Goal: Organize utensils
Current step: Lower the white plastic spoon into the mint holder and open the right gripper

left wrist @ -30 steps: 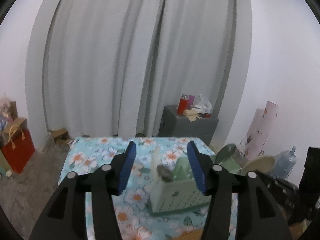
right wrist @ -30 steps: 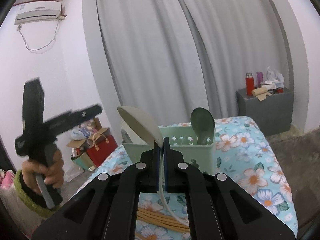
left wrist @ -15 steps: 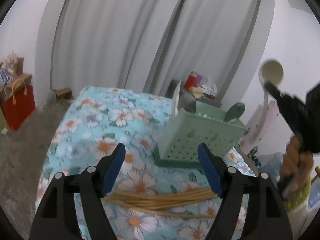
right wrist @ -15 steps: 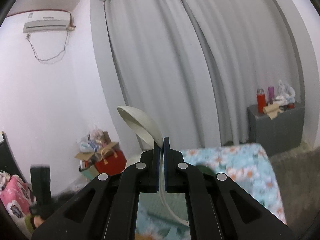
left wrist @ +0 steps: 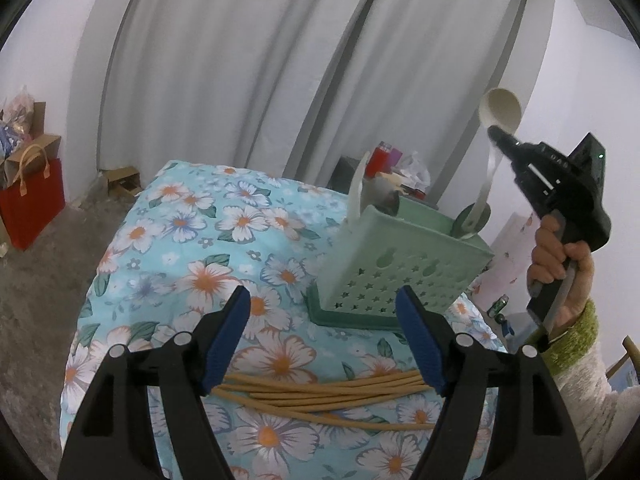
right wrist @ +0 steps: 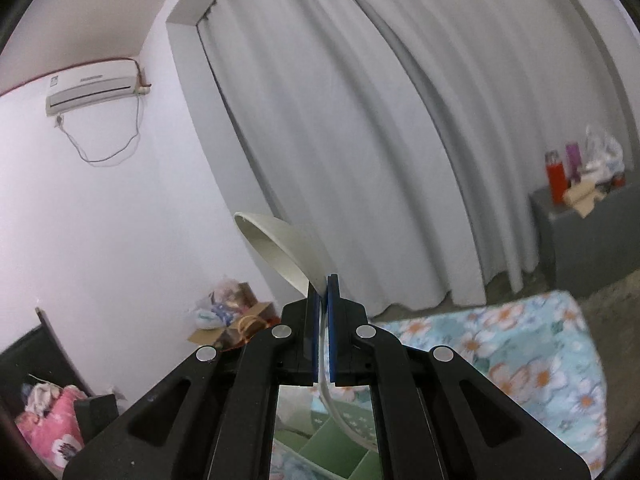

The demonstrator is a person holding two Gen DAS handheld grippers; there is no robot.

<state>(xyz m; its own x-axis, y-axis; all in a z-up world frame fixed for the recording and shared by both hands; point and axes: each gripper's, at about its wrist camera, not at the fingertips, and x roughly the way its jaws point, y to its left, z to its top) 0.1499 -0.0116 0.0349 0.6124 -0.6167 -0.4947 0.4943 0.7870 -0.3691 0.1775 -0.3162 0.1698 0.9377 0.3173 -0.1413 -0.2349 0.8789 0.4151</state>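
Observation:
My right gripper (right wrist: 323,280) is shut on the neck of a cream ladle (right wrist: 286,246), bowl up, handle hanging down over the green caddy (right wrist: 336,436). In the left wrist view the right gripper (left wrist: 496,133) holds the ladle (left wrist: 500,110) above the right end of the green perforated utensil caddy (left wrist: 400,268), which stands on the floral tablecloth (left wrist: 192,240) with a white utensil (left wrist: 356,192) and dark spoons in it. My left gripper (left wrist: 324,340) is open and empty, low over a bundle of wooden chopsticks (left wrist: 320,396) in front of the caddy.
A grey cabinet (right wrist: 588,232) with a red bottle (right wrist: 555,176) stands by the curtains. A red bag (left wrist: 32,200) and boxes sit on the floor at left. An air conditioner (right wrist: 94,86) hangs on the wall.
My right gripper has lifted and tilted the ladle, its handle now over the caddy. My left gripper has come lower and closer over the chopsticks, still open.

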